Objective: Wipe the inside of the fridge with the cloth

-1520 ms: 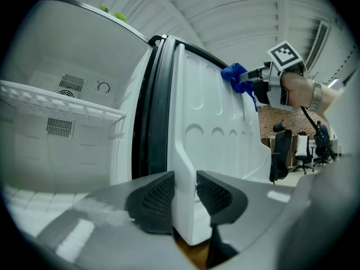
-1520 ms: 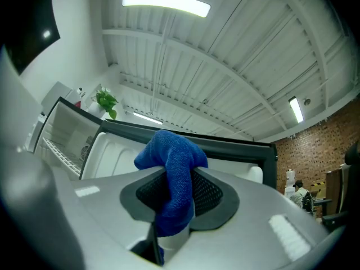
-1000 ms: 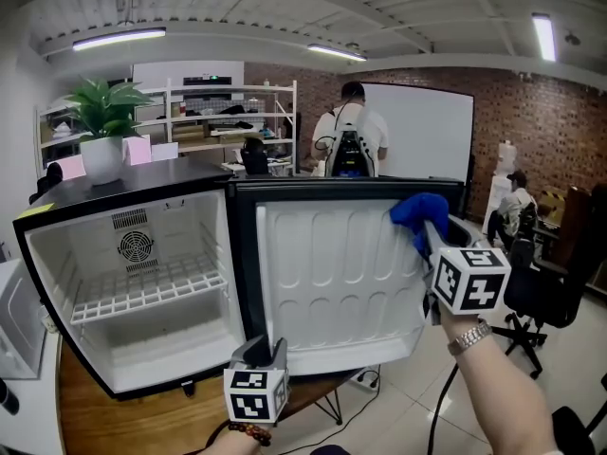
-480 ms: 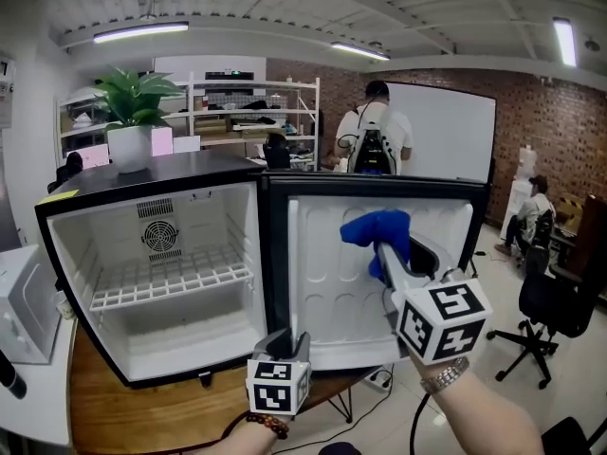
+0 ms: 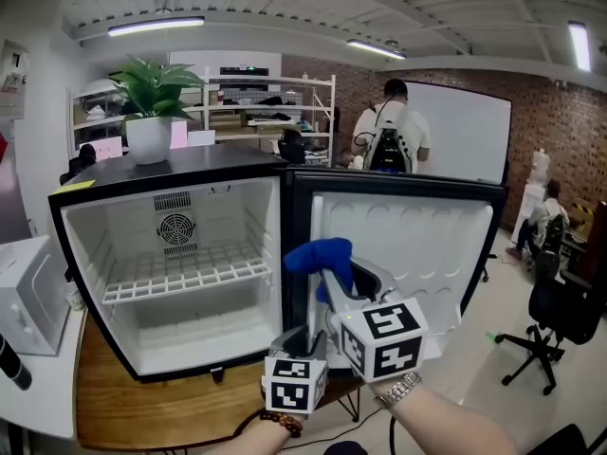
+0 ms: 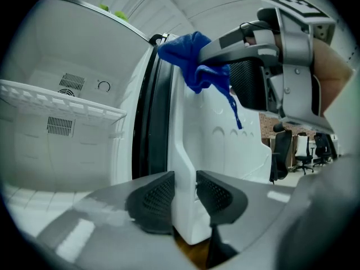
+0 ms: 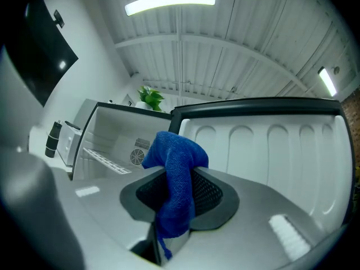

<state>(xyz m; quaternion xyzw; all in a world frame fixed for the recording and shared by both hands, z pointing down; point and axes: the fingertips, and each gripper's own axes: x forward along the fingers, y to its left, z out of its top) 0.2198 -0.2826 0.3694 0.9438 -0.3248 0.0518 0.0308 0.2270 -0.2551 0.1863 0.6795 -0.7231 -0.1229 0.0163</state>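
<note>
Cloth point(image 5: 318, 254), blue, pinched tight in right gripper point(image 5: 330, 278) beside open door point(image 5: 427, 245) of fridge point(image 5: 209, 230); left gripper point(image 6: 184, 191) clamped on that door's lower edge.

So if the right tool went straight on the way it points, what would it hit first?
Probably the fridge door's inner liner near its hinge, the held cloth touching first; depth is unclear.

Left tool point(image 6: 184, 191) clamped, right tool point(image 7: 179, 193) clamped higher
</note>
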